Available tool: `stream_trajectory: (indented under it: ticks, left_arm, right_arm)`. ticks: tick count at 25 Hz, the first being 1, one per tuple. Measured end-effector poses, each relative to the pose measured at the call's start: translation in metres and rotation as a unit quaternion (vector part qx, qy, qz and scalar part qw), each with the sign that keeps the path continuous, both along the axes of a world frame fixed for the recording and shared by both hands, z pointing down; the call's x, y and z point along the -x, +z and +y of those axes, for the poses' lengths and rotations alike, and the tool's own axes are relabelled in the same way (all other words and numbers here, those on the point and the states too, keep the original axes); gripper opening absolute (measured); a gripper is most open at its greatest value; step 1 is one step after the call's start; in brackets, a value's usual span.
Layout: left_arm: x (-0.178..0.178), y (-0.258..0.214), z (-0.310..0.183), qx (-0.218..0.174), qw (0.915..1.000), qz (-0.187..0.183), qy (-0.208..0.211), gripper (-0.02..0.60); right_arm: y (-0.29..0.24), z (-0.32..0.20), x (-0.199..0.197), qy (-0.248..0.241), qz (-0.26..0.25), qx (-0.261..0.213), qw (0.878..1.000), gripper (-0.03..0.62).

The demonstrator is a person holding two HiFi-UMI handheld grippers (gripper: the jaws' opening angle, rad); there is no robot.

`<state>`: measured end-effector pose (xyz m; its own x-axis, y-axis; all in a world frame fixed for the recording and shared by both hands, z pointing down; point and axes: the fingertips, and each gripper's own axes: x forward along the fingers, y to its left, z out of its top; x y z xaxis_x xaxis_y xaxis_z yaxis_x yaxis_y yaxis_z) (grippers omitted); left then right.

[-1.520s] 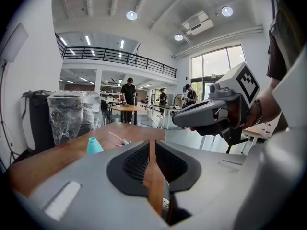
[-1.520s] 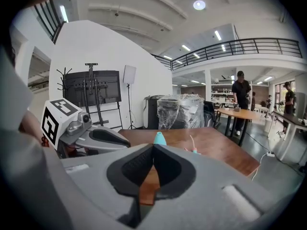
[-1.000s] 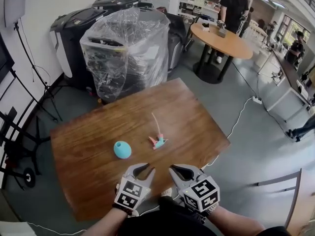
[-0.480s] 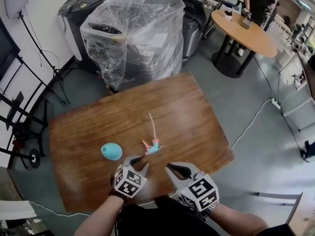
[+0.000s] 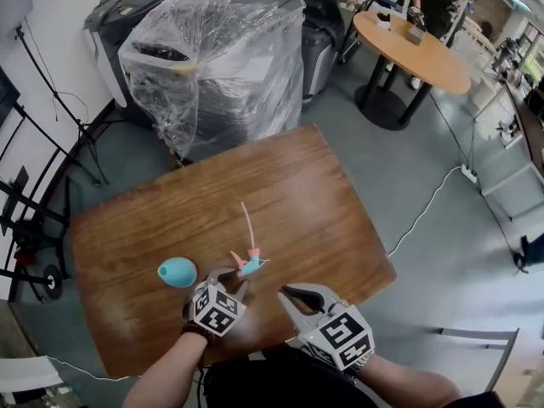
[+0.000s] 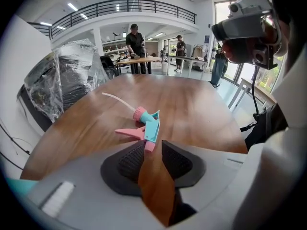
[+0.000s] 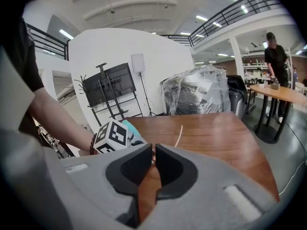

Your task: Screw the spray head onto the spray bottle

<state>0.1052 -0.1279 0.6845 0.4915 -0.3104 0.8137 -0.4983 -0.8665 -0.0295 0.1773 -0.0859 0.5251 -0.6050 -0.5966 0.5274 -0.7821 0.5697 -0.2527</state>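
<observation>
A: Spray head (image 5: 248,262) where?
B: Mid table (image 5: 323,202), nozzle tip at L gripper (image 5: 225,280) mouth. Jaws narrow, just been opening, not pressing. R gripper (image 5: 289,294) closed, empty. Bottle (image 5: 177,272) apart, further left.
A: Grip?
B: Prob light, hard plastic. Tube (image 5: 246,223) flimsy, so take body.

Left gripper (image 5: 228,279) angled down, jaws just opening slightly, nothing gripped, right gripper (image 5: 286,293) beside it, jaws together.

Wood tbl (image 5: 323,194): spray head (image 5: 246,262) + teal bottle (image 5: 177,272) on it, apart.
</observation>
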Motion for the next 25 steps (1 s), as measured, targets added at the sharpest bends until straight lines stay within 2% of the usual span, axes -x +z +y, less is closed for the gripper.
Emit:
stream_trajectory:
  ticks: [5, 12, 17, 19, 23, 25]
  left_arm:
    - [-0.005, 0.006, -0.004, 0.005, 1.0, 0.003, 0.007, 0.129]
    - [-0.007, 0.006, -0.004, 0.003, 0.9998, 0.012, 0.017, 0.08]
    - [-0.01, -0.008, -0.003, 0.012, 0.9992, 0.037, 0.012, 0.077]
    - [-0.011, -0.018, -0.001, 0.024, 0.9983, 0.053, 0.007, 0.077]
    - [-0.015, -0.045, 0.002, 0.049, 0.9942, 0.095, -0.008, 0.075]
    - [-0.016, -0.061, 0.004, 0.074, 0.9902, 0.116, -0.023, 0.075]
  right_arm:
    - [0.0, -0.003, -0.002, 0.006, 0.007, 0.003, 1.0, 0.011]
    - [0.003, -0.005, 0.002, 0.012, 0.017, 0.011, 1.0, 0.011]
    - [0.005, -0.004, 0.005, 0.002, 0.033, 0.012, 0.999, 0.013]
    - [0.008, -0.003, 0.008, -0.015, 0.041, 0.018, 0.999, 0.041]
    - [0.013, -0.003, 0.012, -0.065, 0.103, -0.001, 0.993, 0.097]
    - [0.017, -0.005, 0.012, -0.104, 0.166, -0.028, 0.98, 0.124]
